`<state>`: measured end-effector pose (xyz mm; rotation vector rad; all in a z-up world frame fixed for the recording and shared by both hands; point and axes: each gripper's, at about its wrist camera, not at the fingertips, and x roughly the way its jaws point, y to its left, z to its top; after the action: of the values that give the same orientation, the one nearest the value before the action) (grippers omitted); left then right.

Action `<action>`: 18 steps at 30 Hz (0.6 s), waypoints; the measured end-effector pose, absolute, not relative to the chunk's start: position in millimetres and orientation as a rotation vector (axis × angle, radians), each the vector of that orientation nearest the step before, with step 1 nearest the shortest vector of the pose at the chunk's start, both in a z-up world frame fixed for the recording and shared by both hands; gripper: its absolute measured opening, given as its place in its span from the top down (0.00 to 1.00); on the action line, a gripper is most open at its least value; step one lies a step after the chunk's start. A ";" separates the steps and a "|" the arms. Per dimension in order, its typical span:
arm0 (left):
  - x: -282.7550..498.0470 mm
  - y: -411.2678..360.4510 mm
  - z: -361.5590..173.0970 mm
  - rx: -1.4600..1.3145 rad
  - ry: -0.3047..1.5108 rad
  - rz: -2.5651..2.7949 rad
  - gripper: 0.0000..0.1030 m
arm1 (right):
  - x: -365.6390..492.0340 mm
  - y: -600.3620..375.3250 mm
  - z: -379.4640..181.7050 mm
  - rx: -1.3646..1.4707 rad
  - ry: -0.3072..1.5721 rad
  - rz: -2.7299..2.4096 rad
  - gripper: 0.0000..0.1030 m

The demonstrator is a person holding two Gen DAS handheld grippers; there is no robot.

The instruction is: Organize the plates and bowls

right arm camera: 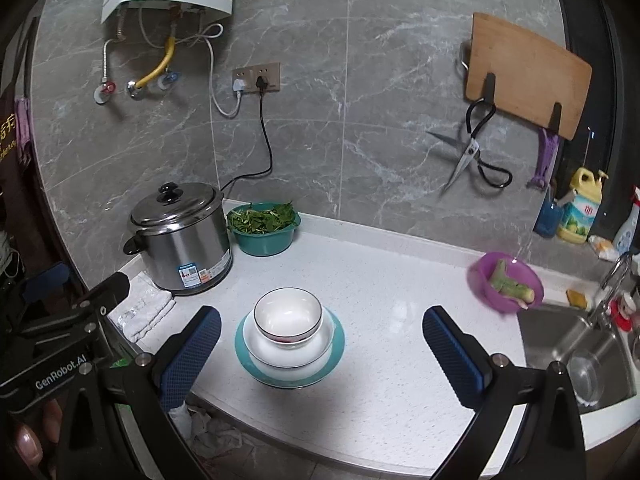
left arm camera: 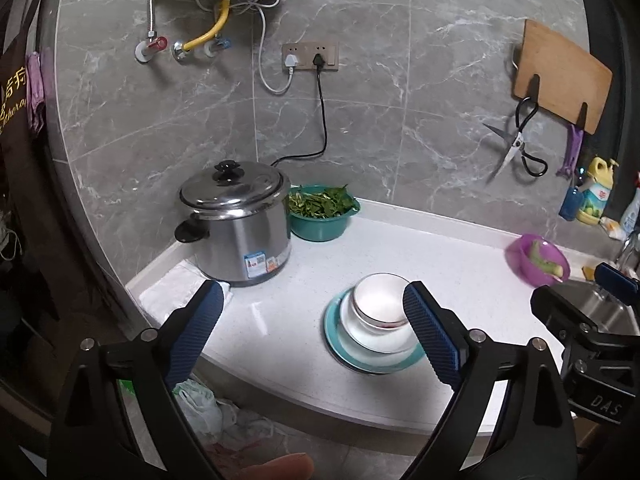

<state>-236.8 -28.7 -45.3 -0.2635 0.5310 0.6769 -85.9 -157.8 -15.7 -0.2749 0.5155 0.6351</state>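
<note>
A stack stands on the white counter [right arm camera: 392,304]: a small white bowl [right arm camera: 288,316] in a wider white bowl [right arm camera: 320,350] on a teal-rimmed plate [right arm camera: 246,350]. In the left wrist view the same white bowl [left arm camera: 380,296] and teal plate [left arm camera: 334,340] sit just left of my right-hand finger. My left gripper [left arm camera: 314,334] is open, drawn back above the counter's front edge, nothing between its blue pads. My right gripper [right arm camera: 322,354] is open too, its fingers straddling the stack from a distance without touching it.
A steel rice cooker [right arm camera: 182,240] and a green bowl of leaves [right arm camera: 264,228] stand at the back left beside a folded cloth [right arm camera: 144,308]. A purple bowl with a vegetable stalk [right arm camera: 506,286] sits by the sink [right arm camera: 576,344]. Scissors and a cutting board hang on the wall.
</note>
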 end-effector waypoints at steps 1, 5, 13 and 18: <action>-237.4 -34.9 -44.1 -0.258 0.531 0.679 0.11 | -84.7 -162.1 -14.7 -0.277 0.515 0.633 0.00; -227.5 -52.7 -39.2 -0.215 0.536 0.676 0.02 | -80.0 -175.1 -11.4 -0.260 0.521 0.620 0.00; -225.8 -65.4 -33.2 -0.224 0.500 0.643 0.00 | -80.3 -190.7 -7.9 -0.241 0.516 0.622 0.00; -221.5 -66.9 -32.2 -0.217 0.530 0.650 0.00 | -77.5 -193.5 -6.1 -0.238 0.518 0.609 0.00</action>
<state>-221.5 -66.9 -32.2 -0.2169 0.5296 0.6497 -77.5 -193.5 -6.1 -0.2382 0.5178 0.6090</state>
